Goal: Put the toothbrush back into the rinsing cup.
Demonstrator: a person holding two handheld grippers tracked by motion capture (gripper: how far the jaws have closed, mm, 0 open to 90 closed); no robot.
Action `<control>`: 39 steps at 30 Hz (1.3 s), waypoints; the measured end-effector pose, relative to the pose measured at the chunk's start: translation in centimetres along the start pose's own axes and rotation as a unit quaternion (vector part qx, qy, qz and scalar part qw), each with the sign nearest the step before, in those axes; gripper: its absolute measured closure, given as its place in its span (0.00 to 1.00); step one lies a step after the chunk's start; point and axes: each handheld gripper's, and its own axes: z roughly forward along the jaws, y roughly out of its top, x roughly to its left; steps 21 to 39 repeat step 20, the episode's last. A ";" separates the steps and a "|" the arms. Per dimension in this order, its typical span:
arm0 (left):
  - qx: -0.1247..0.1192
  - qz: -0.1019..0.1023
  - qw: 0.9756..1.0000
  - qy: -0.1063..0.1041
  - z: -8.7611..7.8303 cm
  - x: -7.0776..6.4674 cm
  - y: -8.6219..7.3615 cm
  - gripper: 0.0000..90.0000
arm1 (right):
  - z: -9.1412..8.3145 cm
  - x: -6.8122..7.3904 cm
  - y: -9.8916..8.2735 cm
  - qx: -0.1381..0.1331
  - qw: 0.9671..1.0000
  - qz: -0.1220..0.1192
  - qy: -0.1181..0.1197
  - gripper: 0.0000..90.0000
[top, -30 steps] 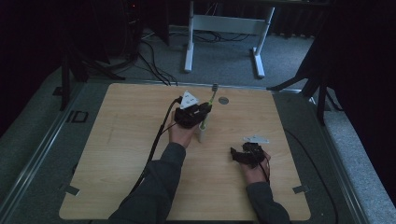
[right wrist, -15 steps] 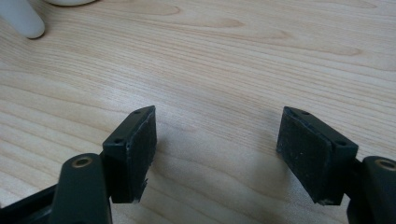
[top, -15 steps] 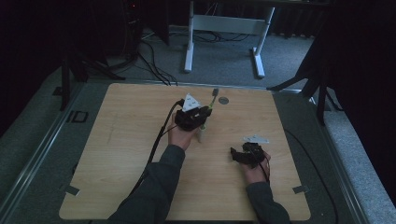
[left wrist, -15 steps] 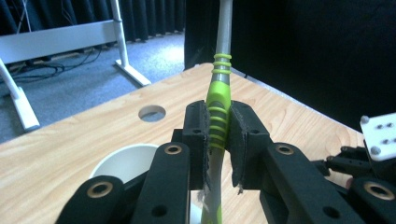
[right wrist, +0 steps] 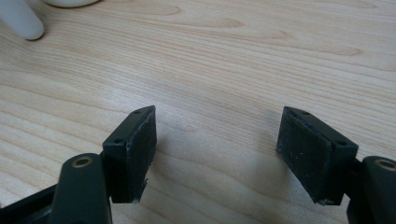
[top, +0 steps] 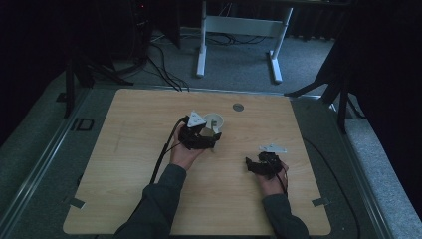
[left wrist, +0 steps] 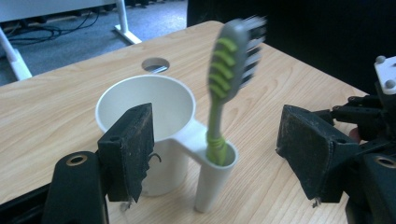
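Observation:
A white cup (left wrist: 144,107) stands on the wooden table (top: 298,124). A green and grey toothbrush (left wrist: 224,84) stands upright, bristles up, in the tube holder on the cup's side. My left gripper (left wrist: 215,154) has just been opening. Its jaws now stand wide on either side of the holder, and the pads touch nothing. In the high view the left gripper (top: 206,137) sits right at the cup (top: 215,120). My right gripper (right wrist: 217,149) is open over bare wood, low at the table's right (top: 254,167), with nothing between its pads.
A round cable hole (top: 238,106) lies behind the cup near the table's far edge. A white desk frame (top: 239,25) and cables stand on the carpet beyond. The right gripper's body (left wrist: 369,116) sits close to the left gripper's right.
The left hand has sunk toward the table and its jaws have opened. The toothbrush that stuck up from the gripper now stands by itself in the cup's holder. The right hand stayed put.

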 end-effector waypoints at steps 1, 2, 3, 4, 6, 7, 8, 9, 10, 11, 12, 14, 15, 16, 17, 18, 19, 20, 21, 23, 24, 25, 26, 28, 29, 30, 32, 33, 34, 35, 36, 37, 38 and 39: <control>0.001 0.001 1.000 0.002 -0.1 0.1 -0.1 0.31 | 0.0 0.0 0.0 0.000 1.000 0.000 0.000 0.31; 0.000 -0.004 1.000 0.000 -0.1 0.2 -0.1 0.31 | 0.0 0.0 0.0 0.000 1.000 0.000 0.000 0.31; 0.000 -0.008 1.000 -0.001 -0.2 0.3 -0.2 0.31 | 0.0 0.0 0.0 0.000 1.000 0.000 0.000 0.31; 0.002 -0.007 1.000 0.000 -0.3 0.3 -0.3 0.31 | 0.0 0.0 0.0 0.000 1.000 0.000 0.000 0.31; 0.006 -0.008 1.000 -0.005 -0.4 0.4 -0.5 0.32 | 0.0 0.0 0.0 0.000 1.000 0.000 0.000 0.31; 0.008 -0.010 1.000 -0.006 -0.5 0.3 -0.6 0.32 | 0.0 0.0 0.0 0.000 1.000 0.000 0.000 0.31; 0.010 -0.009 1.000 -0.007 -0.6 0.3 -0.7 0.32 | 0.0 0.0 0.0 0.000 1.000 0.000 0.000 0.31; 0.012 -0.008 1.000 -0.007 -0.8 0.2 -0.9 0.32 | 0.0 0.0 0.0 0.000 1.000 0.000 0.000 0.31; 0.012 -0.008 1.000 -0.005 -1.0 0.1 -1.1 0.33 | 0.0 0.0 0.0 0.000 1.000 0.000 0.000 0.31; 0.012 -0.007 1.000 -0.005 -1.2 0.1 -1.3 0.33 | 0.0 0.0 0.0 0.000 1.000 0.000 0.001 0.31; 0.012 -0.010 1.000 -0.007 -1.5 0.1 -1.8 0.33 | 0.0 0.0 0.0 0.000 1.000 0.000 0.001 0.31; 0.015 -0.011 1.000 -0.004 -2.0 0.0 -2.6 0.33 | 0.0 0.0 0.0 0.000 1.000 0.001 0.001 0.31; 0.022 -0.009 1.000 -0.001 -2.2 0.0 -3.1 0.33 | 0.0 -0.1 0.0 -0.001 1.000 0.000 0.001 0.31; 0.028 -0.007 1.000 0.003 -2.4 0.0 -3.8 0.33 | 0.0 -0.1 0.0 0.000 1.000 0.001 0.001 0.31; 0.038 -0.002 0.999 0.009 -2.6 0.0 -4.5 0.32 | 0.0 0.0 0.0 -0.001 1.000 0.001 0.002 0.31; 0.054 0.003 0.998 0.020 -2.9 0.1 -5.3 0.32 | 0.0 -0.1 0.0 0.000 1.000 0.001 0.002 0.31; 0.063 0.005 0.998 0.026 -3.0 0.2 -5.9 0.31 | 0.0 -0.1 0.0 0.000 1.000 0.000 0.002 0.31; 0.073 0.002 0.997 0.031 -3.2 0.5 -6.6 0.31 | 0.0 -0.1 0.0 0.000 1.000 0.001 0.002 0.31; 0.073 0.002 0.997 0.031 -3.2 0.5 -6.6 0.31 | 0.0 -0.1 0.0 0.000 1.000 0.001 0.002 0.31; 0.073 0.002 0.997 0.031 -3.2 0.5 -6.6 0.31 | 0.0 -0.1 0.0 0.000 1.000 0.001 0.002 0.31; 0.073 0.002 0.997 0.031 -3.2 0.5 -6.6 0.31 | 0.0 -0.1 0.0 0.000 1.000 0.001 0.002 0.31; 0.073 0.002 0.997 0.031 -3.2 0.5 -6.6 0.31 | 0.0 -0.1 0.0 0.000 1.000 0.001 0.002 0.31; 0.073 0.002 0.997 0.031 -3.2 0.5 -6.6 0.31 | 0.0 -0.1 0.0 0.000 1.000 0.001 0.002 0.31; 0.073 0.002 0.997 0.031 -3.2 0.5 -6.6 0.31 | 0.0 -0.1 0.0 0.000 1.000 0.001 0.002 0.31; 0.073 0.002 0.997 0.031 -3.2 0.5 -6.6 0.31 | 0.0 -0.1 0.0 0.000 1.000 0.001 0.002 0.31; 0.073 0.002 0.997 0.031 -3.2 0.5 -6.6 0.31 | 0.0 -0.1 0.0 0.000 1.000 0.001 0.002 0.31; 0.073 0.002 0.997 0.031 -3.2 0.5 -6.6 0.31 | 0.0 -0.1 0.0 0.000 1.000 0.001 0.002 0.31; 0.073 0.002 0.997 0.031 -3.2 0.5 -6.6 0.31 | 0.0 -0.1 0.0 0.000 1.000 0.001 0.002 0.31; 0.073 0.002 0.997 0.031 -3.2 0.5 -6.6 0.31 | 0.0 -0.1 0.0 0.000 1.000 0.001 0.002 0.31; 0.073 0.002 0.997 0.031 -3.2 0.5 -6.6 0.31 | 0.0 -0.1 0.0 0.000 1.000 0.001 0.002 0.31; 0.073 0.002 0.997 0.031 -3.2 0.5 -6.6 0.31 | 0.0 -0.1 0.0 0.000 1.000 0.001 0.002 0.31; 0.073 0.002 0.997 0.031 -3.2 0.5 -6.6 0.31 | 0.0 -0.1 0.0 0.000 1.000 0.001 0.002 0.31; 0.073 0.002 0.997 0.031 -3.2 0.5 -6.6 0.31 | 0.0 -0.1 0.0 0.000 1.000 0.001 0.002 0.31; 0.073 0.002 0.997 0.031 -3.2 0.5 -6.6 0.31 | 0.0 -0.1 0.0 0.000 1.000 0.001 0.002 0.31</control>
